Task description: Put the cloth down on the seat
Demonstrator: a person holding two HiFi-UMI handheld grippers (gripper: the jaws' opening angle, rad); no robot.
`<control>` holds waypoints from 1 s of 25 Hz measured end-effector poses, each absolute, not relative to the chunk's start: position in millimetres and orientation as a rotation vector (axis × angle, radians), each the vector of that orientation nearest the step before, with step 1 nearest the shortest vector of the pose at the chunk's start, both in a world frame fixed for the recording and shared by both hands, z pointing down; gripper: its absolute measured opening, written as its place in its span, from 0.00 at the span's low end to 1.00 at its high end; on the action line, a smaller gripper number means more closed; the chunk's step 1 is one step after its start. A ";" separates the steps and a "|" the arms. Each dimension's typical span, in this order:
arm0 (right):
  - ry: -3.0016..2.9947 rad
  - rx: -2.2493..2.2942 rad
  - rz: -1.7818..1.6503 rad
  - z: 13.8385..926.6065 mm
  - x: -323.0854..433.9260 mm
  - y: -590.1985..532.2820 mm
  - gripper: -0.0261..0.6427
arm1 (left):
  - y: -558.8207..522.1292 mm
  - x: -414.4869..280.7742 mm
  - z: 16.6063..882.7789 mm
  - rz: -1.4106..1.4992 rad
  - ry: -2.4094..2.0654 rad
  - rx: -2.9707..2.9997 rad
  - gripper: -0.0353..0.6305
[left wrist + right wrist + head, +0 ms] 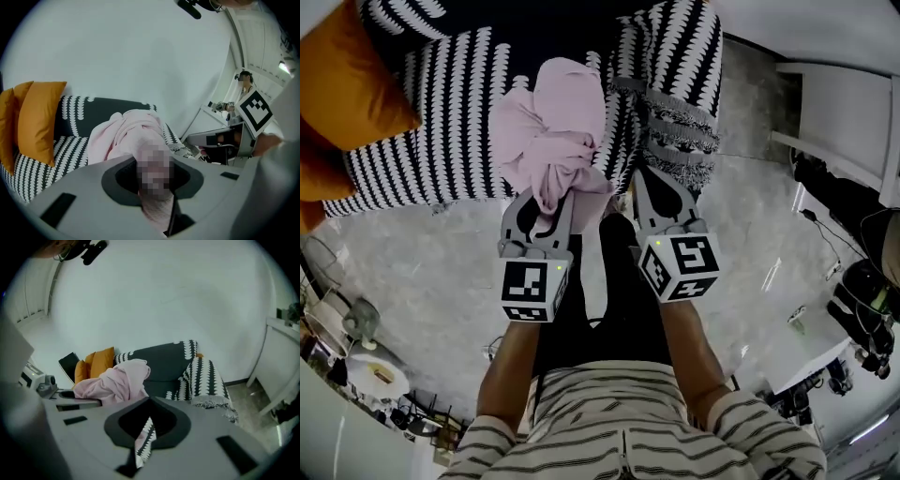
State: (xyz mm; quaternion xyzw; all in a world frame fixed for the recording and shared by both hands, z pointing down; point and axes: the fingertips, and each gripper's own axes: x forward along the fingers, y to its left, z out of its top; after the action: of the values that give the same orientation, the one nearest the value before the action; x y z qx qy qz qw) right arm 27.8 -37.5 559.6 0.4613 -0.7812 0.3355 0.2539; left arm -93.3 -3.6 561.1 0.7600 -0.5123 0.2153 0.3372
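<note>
Cloth (553, 131): pink, bunched, over middle of sofa (441, 141) seat; contact with seat unclear. Orange cushions (342, 89) at sofa's left end. Left tool (551, 199) at sofa's front edge, clamped on cloth's lower end, fabric pinched between jaws and spilling upward toward sofa back. Right tool (654, 183) by sofa's right front corner, jaws drawn nearly together, only thin slit between, nothing held. Fringed black-and-white throw (680, 131) draped over sofa's right arm, near right tool's tip.
</note>
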 end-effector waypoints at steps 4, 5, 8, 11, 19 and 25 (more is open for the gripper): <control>-2.098 1.256 0.933 582.0 35.7 -36.3 0.06 | -7.2 -86.4 580.2 0.567 -1.329 1.967 0.24; -2.092 1.256 0.937 586.6 36.8 -36.0 0.06 | -8.1 -85.8 584.4 0.569 -1.327 1.961 0.24; -2.070 1.256 0.973 597.4 34.9 -32.0 0.06 | -7.5 -89.0 594.2 0.577 -1.319 1.942 0.24; -2.054 1.260 1.003 609.9 37.0 -31.5 0.06 | -9.9 -86.3 608.1 0.589 -1.307 1.929 0.24; -2.032 1.239 1.042 646.4 33.2 -26.0 0.06 | -7.1 -80.7 648.4 0.624 -1.279 1.902 0.24; -2.015 1.240 1.062 661.4 35.2 -28.0 0.06 | -10.6 -75.5 667.0 0.639 -1.260 1.884 0.24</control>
State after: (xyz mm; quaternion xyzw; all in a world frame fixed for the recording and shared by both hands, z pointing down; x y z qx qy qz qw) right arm 35.2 -28.0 661.4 0.4603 -0.7479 0.3941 0.2709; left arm -75.5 -10.6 667.0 0.7389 -0.4943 0.2508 0.3831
